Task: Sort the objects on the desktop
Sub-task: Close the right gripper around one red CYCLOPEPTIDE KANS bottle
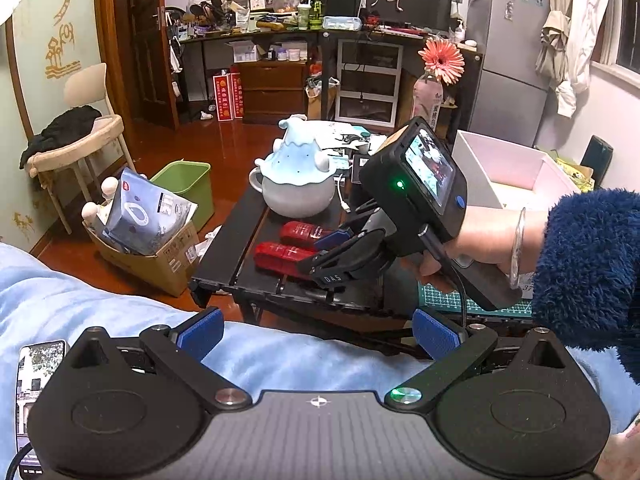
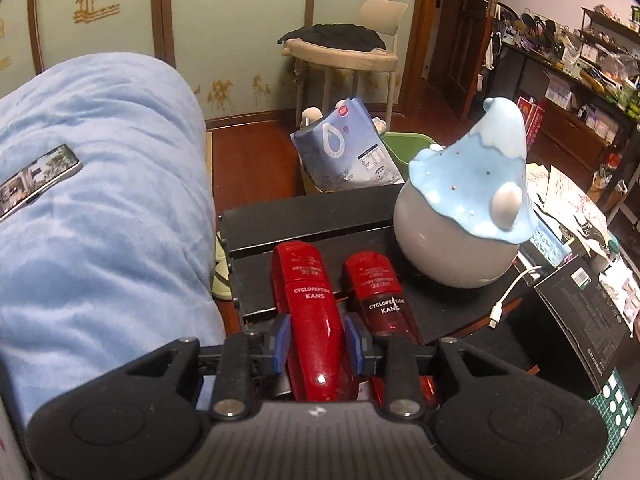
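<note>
The right gripper (image 2: 315, 345), low in the centre of the right wrist view, has its blue pads (image 2: 283, 344) set on either side of a glossy red plastic bottle with white lettering (image 2: 310, 312). They seem to press its sides, though the contact on the far pad is hard to make out. That bottle lies lengthwise on the black tabletop (image 2: 296, 224). A second, matching red bottle (image 2: 380, 296) lies just beside it to the right. Further up and right stands a round grey ceramic pot with a pale blue mountain-shaped lid (image 2: 466, 216), and a white cable end (image 2: 506, 300) trails below it.

In the left wrist view the left gripper (image 1: 318, 338) sits at the bottom of the frame, jaws spread wide over a light blue blanket (image 1: 100, 312) with nothing between them. A hand in a fuzzy navy sleeve (image 1: 476, 240) holds the right gripper at centre right.
</note>
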Available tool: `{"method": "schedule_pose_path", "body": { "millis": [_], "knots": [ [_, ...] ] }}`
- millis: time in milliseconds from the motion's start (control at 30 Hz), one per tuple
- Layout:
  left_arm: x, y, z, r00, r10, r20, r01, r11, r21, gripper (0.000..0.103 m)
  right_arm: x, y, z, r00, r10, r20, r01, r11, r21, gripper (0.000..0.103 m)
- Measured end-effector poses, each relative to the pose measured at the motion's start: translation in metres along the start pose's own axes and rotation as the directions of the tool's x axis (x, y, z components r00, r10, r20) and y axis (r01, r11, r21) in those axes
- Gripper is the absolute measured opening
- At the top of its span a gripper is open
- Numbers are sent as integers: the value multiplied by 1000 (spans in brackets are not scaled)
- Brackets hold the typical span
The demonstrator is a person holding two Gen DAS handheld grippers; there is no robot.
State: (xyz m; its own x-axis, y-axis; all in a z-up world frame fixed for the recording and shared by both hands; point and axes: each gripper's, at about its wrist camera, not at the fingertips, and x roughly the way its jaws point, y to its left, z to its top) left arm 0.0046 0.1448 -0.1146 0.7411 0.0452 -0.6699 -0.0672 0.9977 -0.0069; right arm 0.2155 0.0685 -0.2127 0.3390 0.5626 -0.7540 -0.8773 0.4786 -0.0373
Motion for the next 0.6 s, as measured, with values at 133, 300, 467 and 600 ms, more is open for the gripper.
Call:
{"method": "schedule_pose_path", "body": {
  "millis": [133,300,467,600],
  "knots": [
    [1,0,0,1000,-2,-2,2,1000,0,102,2,-2,3,1000,12,-10,-12,1000,-4,30],
    [1,0,-1,1000,-7,-4,7,1000,-1,102,2,1,5,1000,10,-7,-10,1000,-25,45],
    [2,0,-1,1000,-10,-6,10,1000,-2,102,7,2,8,999,31,-16,-32,999,-21,45],
    [1,0,-1,1000,-12,-7,12,1000,-4,102,13,4,9,999,41,-32,-42,999,-29,45]
  ]
}}
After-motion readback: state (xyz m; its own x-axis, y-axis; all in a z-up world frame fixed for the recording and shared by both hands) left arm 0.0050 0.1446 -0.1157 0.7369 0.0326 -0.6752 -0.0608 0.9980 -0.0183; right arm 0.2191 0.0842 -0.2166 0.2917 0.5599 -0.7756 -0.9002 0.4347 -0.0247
